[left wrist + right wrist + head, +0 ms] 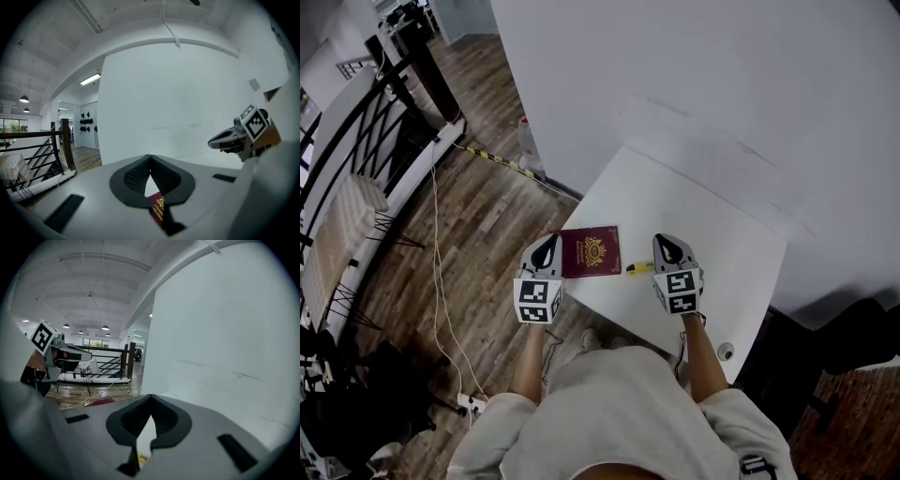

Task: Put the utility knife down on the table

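On the white table, near its front edge, the utility knife lies flat, so the left gripper and right gripper (jaws pressed together, empty) should lift straight clear without nudging it.

The smooth rectangular table top is plain white, and so is the painted wall. The thin passport booklet is dark red with a gold crest and gold letters. The small utility knife is yellow. The left gripper and the right gripper are light grey with black pads, and their cubes carry black-and-white square markers. The wooden plank floor is brown, with a yellow-and-black striped strip.
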Demonstrator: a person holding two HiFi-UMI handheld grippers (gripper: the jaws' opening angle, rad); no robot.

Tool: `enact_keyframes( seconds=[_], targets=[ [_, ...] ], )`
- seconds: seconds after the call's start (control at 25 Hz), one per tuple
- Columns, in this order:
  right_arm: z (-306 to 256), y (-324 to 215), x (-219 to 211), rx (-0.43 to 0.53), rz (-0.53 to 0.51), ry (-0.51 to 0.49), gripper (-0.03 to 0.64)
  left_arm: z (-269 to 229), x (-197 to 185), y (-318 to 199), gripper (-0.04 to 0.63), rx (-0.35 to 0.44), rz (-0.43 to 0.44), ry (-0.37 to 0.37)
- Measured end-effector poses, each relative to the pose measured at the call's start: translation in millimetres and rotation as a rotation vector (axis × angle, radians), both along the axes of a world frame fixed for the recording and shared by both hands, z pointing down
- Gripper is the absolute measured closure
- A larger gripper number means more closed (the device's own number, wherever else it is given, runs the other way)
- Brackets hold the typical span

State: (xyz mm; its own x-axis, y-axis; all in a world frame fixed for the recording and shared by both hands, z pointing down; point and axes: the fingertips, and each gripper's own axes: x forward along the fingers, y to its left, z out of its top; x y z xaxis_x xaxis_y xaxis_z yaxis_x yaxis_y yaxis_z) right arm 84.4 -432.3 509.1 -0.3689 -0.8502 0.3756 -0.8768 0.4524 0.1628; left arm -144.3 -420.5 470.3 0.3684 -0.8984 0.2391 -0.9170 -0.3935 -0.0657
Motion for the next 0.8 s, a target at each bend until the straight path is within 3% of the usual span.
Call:
enact_keyframes(
  seconds=[0.8],
  targets=[
    [-7,-11,7,0.010,0.035,-0.025,0.620,-3,5,-19,0.588,0.012,0.012,0.011]
  ],
)
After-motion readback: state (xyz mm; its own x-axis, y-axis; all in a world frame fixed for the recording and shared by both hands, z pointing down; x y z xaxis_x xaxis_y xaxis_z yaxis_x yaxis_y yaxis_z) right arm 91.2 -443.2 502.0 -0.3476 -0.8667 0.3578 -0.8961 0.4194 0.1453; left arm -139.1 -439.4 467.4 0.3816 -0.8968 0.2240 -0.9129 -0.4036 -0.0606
